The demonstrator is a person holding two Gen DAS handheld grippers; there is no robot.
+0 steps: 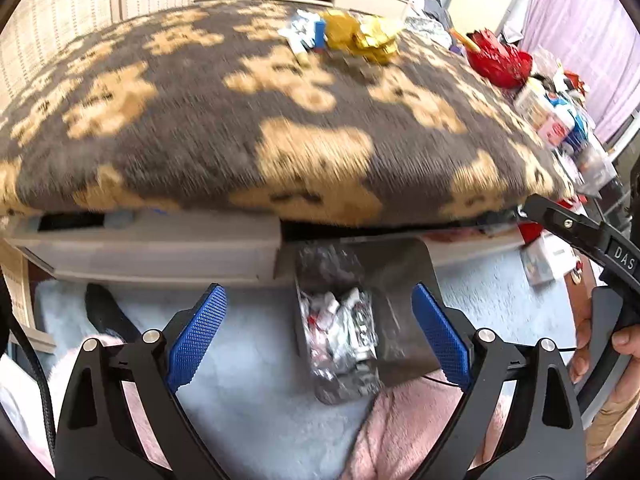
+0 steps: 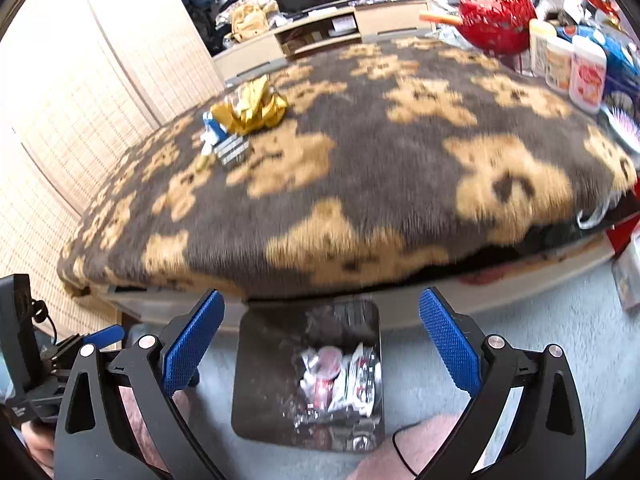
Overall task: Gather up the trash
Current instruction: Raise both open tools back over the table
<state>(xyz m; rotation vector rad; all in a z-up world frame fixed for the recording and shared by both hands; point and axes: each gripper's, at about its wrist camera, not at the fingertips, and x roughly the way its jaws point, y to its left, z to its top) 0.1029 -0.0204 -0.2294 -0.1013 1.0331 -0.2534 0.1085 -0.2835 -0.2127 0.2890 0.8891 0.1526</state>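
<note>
Both my grippers hang released above the trash bin (image 2: pixel 308 376), a dark square-mouthed container on the pale carpet against the near edge of the low table. My left gripper (image 1: pixel 320 336) has its blue pads spread wide with nothing between them; my right gripper (image 2: pixel 320 344) stands equally wide and empty. Inside the bin lie crumpled silver-and-red wrappers (image 2: pixel 340 376), heaped toward its right side. More trash remains on the table's bear-patterned brown blanket (image 2: pixel 360 152): a pile of gold foil wrappers (image 2: pixel 252 112) with a blue-and-white piece (image 2: pixel 210 130) just beside it, far across the table to the left. A red bowl (image 2: pixel 496 16) and several tubs (image 2: pixel 588 76) crowd the table's far right. My right hand (image 1: pixel 600 336) shows at the right edge of the left view.
</note>
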